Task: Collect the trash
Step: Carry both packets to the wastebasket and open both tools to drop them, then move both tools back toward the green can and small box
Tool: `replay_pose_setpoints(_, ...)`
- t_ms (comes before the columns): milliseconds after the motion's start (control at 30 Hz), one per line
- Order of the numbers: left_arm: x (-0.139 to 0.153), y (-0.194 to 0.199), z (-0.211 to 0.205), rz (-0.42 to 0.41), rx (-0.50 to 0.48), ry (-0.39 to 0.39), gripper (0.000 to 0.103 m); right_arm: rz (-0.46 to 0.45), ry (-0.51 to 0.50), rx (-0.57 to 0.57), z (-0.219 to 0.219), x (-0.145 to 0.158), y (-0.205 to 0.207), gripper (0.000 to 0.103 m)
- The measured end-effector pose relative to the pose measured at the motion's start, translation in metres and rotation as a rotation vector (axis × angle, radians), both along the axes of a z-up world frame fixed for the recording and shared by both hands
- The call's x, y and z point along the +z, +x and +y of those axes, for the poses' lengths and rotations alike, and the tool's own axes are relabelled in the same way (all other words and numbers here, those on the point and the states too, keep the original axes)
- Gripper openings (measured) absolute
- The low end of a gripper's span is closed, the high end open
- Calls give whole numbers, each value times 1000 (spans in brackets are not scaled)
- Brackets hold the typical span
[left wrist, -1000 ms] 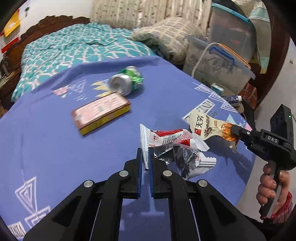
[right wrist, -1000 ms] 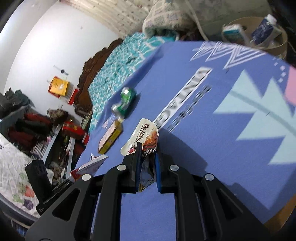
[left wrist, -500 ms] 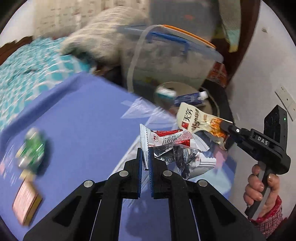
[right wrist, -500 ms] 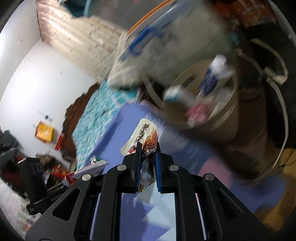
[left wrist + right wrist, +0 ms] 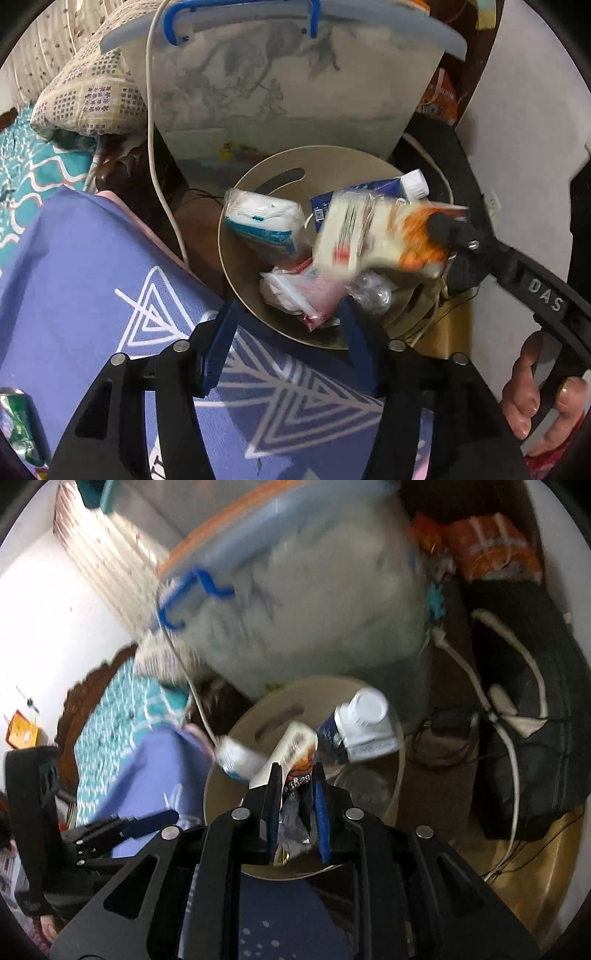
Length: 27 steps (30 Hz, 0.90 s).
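- While both hands are hanging over the beige waste bin [image 5: 236, 280] just off the right edge of the bench [image 5: 74, 280], the left gripper [image 5: 286, 354] is standing about half open with nothing between its blue pads; its jaws have just been opening, and the red-and-white wrapper seen in them a moment ago is no longer there.
- The right gripper [image 5: 295, 794] is pinching an orange-and-cream snack wrapper [image 5: 295, 746] by its crumpled foil end, the jaws having just been easing apart a little, though the pads seem to be touching the film on both sides.
- That wrapper is sticking out over the bin mouth, above a tissue pack [image 5: 264, 221], a blue carton with a white cap [image 5: 373, 188], a pink-and-clear bag [image 5: 306, 291] and clear crumpled plastic.
- It is looking thin, glossy and printed, blurred in the left view, with a silver inside showing near the pads.
- Such film is likely behaving as very light, limp and slippery, so it is probably best taken at a bunched edge, as here; it may cling to a pad or drift as it drops.
- A green drink can [image 5: 16, 424] is lying on the bench at the near left, waiting to be collected.
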State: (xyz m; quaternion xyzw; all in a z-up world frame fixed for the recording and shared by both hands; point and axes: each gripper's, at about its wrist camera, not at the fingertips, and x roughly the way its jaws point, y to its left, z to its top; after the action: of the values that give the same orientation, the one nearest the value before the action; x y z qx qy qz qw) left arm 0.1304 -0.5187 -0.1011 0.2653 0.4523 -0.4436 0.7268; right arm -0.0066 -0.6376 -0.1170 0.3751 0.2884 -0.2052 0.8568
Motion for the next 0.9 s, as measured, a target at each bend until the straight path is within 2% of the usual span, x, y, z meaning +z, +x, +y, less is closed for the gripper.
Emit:
replay_pose_setpoints(33, 3, -1, 4, 5, 1, -10, 53, -2, -1, 8, 3, -1, 0, 23)
replay_pose_setpoints(67, 7, -2, 10, 9, 1, -28, 53, -9, -10, 11, 8, 2, -1, 35)
replay_pose_setpoints(100, 14, -3, 19, 8, -1, -55, 54, -15, -27, 8, 12, 4, -3, 68)
replay_pose_setpoints(133, 20, -6, 29, 0, 2, -71, 54, -29, -66, -12, 20, 9, -8, 82)
replay_pose_setpoints(167, 26, -6, 38, -5, 7, -85, 54, -40, -98, -24, 25, 14, -13, 84)
replay_pose_setpoints(267, 45, -12, 82, -5, 38, -147, 54, -65, -137, -5, 49, 33, -23, 79)
replay_pose_setpoints(367, 54, -17, 130, -30, 94, -181, 54, -109, -153, 5, 83, 49, -33, 79)
replay_pose_setpoints(433, 58, -21, 160, -45, 137, -191, 54, -129, -162, 1, 108, 53, -40, 79)
replay_pose_setpoints(600, 61, -36, 242, -122, 245, -189, 54, -179, -107, -27, 173, 52, -63, 79)
replay_pose_setpoints(700, 65, -46, 291, -150, 309, -198, 54, -178, -85, -14, 214, 49, -73, 79)
replay_pose_setpoints(900, 67, -60, 375, -185, 405, -219, 55, -117, -76, 79, 290, 43, -71, 80)
